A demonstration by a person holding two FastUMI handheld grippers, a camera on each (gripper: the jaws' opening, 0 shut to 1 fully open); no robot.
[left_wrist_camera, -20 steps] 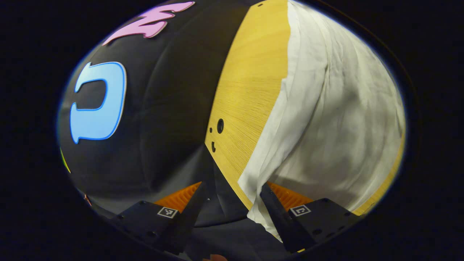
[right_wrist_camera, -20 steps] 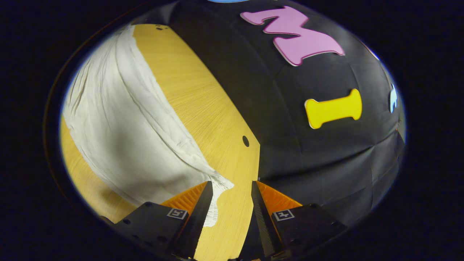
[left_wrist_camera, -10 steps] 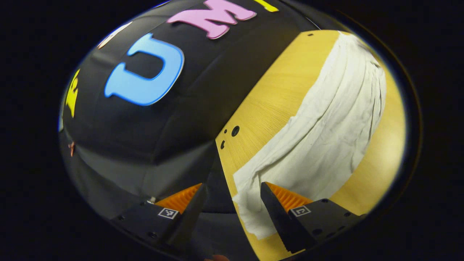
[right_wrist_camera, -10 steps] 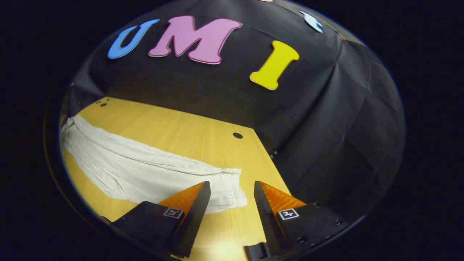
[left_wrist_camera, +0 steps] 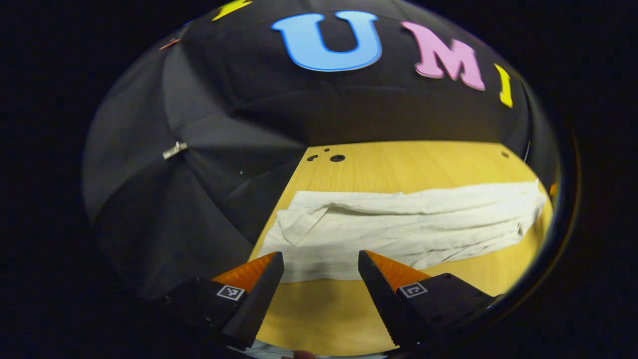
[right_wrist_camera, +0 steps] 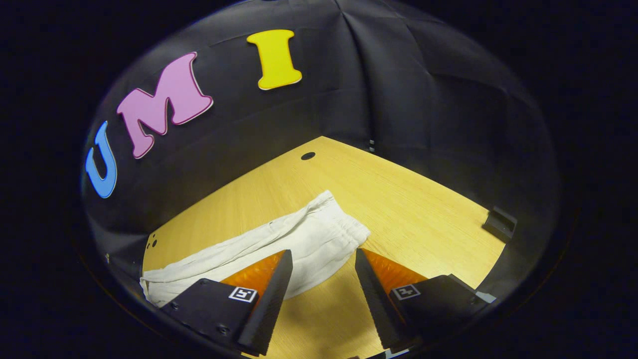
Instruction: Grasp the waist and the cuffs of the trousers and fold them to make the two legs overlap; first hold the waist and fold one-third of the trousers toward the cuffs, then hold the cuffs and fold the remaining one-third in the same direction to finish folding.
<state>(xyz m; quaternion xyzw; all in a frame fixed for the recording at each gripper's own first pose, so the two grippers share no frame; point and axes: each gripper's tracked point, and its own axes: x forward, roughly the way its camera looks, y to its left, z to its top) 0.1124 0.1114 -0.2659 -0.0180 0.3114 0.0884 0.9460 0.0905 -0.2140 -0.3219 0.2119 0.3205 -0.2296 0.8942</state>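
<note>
White trousers (left_wrist_camera: 398, 229) lie flat across the wooden table (left_wrist_camera: 423, 159), one leg on top of the other in a long strip. In the left gripper view the cuff end (left_wrist_camera: 294, 224) is close by, with one corner turned over. My left gripper (left_wrist_camera: 320, 254) hangs open just short of the cloth's near edge, holding nothing. In the right gripper view the gathered waist (right_wrist_camera: 344, 219) of the trousers (right_wrist_camera: 279, 244) lies just beyond my right gripper (right_wrist_camera: 323, 252), which is open and holds nothing.
The black cloth wall rises close behind the table (right_wrist_camera: 423, 209) and on both sides. A small black block (right_wrist_camera: 500, 223) sits at the table's right edge. Holes (left_wrist_camera: 337, 158) mark the far left corner. A bare strip of wood runs along the near edge.
Both views have swung from a steep sideways tilt to level. The grippers have drawn back from the cloth toward the near edge, and the trousers now lie flat in a strip.
</note>
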